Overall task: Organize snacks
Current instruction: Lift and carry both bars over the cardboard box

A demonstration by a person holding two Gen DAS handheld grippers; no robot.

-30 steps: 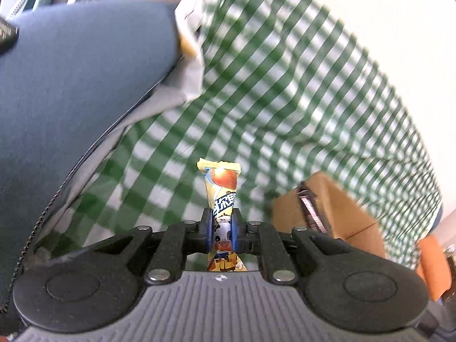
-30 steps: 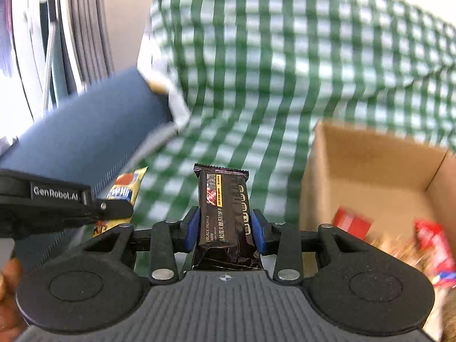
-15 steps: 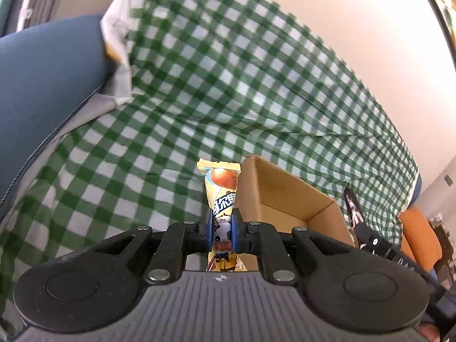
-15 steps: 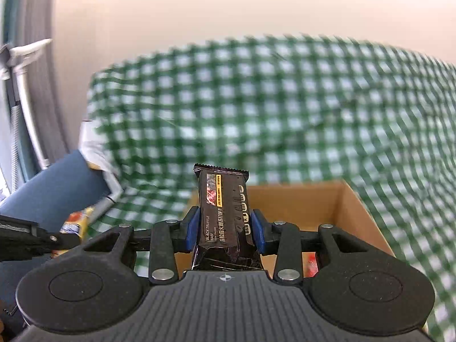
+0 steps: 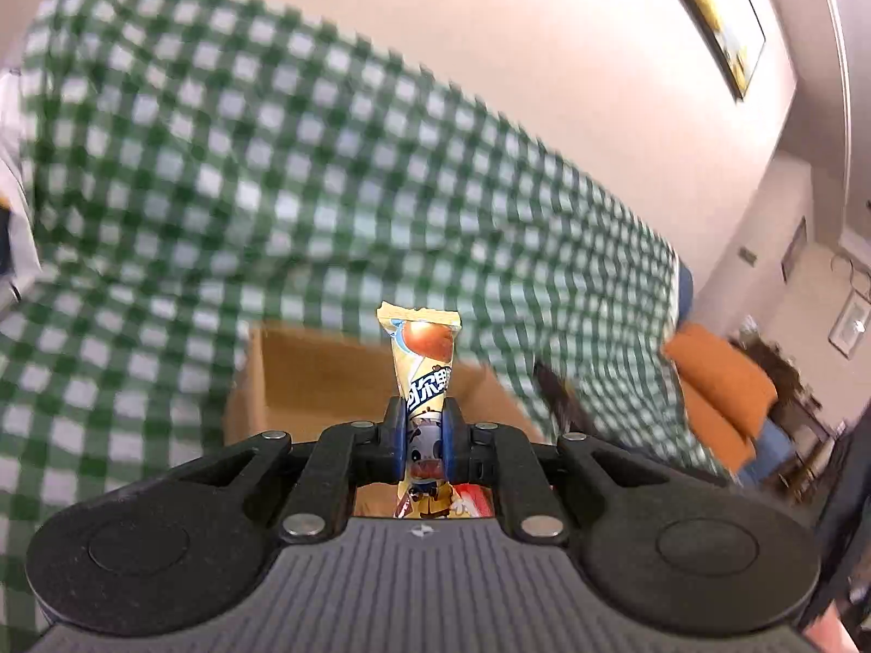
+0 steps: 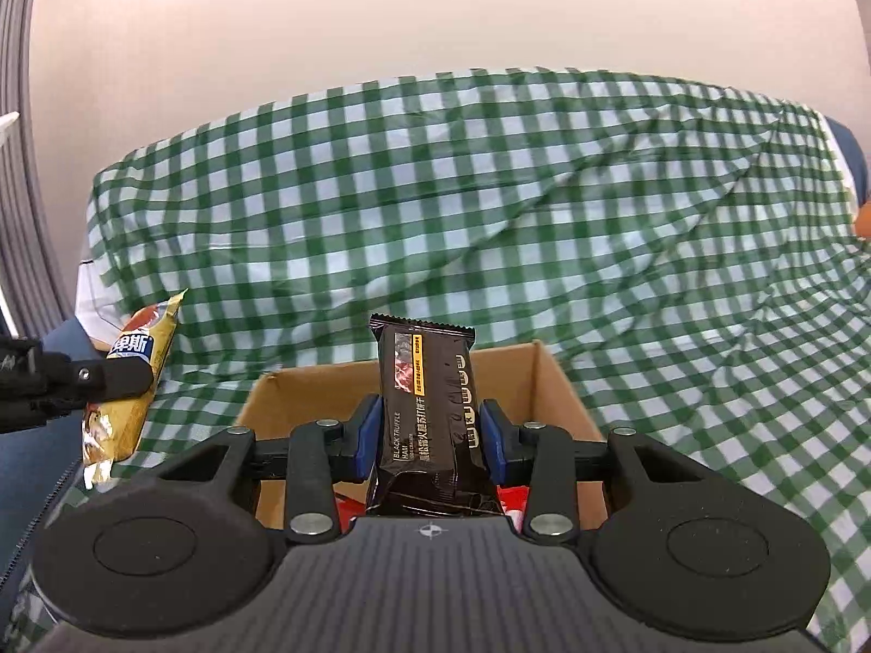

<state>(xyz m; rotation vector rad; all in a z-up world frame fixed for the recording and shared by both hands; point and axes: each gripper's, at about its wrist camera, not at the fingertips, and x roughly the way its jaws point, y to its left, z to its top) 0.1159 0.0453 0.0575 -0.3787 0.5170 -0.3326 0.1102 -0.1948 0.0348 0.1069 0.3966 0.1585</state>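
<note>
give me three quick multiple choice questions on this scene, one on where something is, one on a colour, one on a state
1. Where is the cardboard box?
A. on the green checked cloth
B. on a bare wooden floor
C. on a metal shelf

2. What colour is the wrapper in the right hand-held gripper?
A. white
B. black
C. pink

3. What state is the left hand-held gripper in?
A. wide open and empty
B. shut on the yellow snack packet
C. shut with nothing in it

Answers:
1. A, the checked cloth surrounds the box on every visible side.
2. B, the black snack bar stands upright between the blue pads.
3. B, both pads press the packet's lower part, with its top sticking up beyond them.
</note>
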